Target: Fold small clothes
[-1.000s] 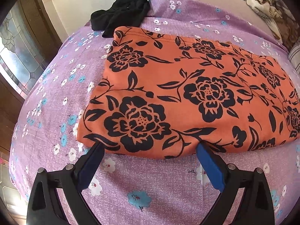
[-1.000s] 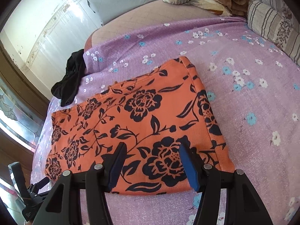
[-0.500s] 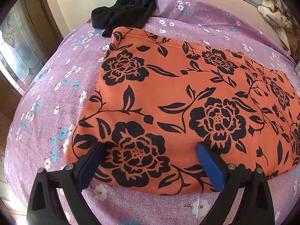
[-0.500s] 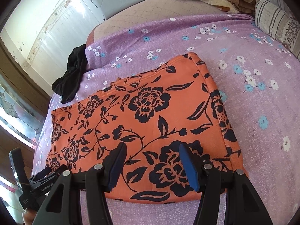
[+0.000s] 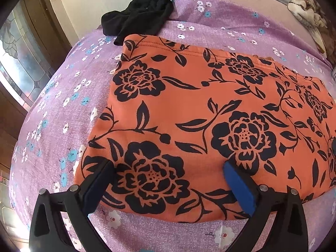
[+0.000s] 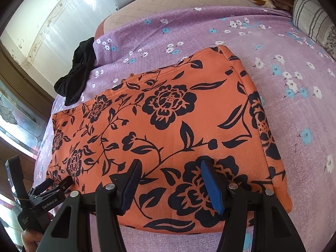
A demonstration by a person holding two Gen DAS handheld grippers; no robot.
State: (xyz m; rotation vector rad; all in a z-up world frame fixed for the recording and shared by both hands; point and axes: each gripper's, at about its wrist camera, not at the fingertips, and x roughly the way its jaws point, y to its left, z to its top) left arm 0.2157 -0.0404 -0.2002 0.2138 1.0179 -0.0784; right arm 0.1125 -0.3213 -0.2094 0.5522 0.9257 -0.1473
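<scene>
Orange floral garment lies folded flat on purple bedsheet; my left claw and right claw gape empty over its six-o'clock edge.

Under my black tongs with blue pads lies the orange garment printed with black roses and leaves, on a purple sheet dotted with white and blue flowers, a plain black cloth beyond.

orange floral garment flat on purple bedsheet, black cloth beyond
</scene>
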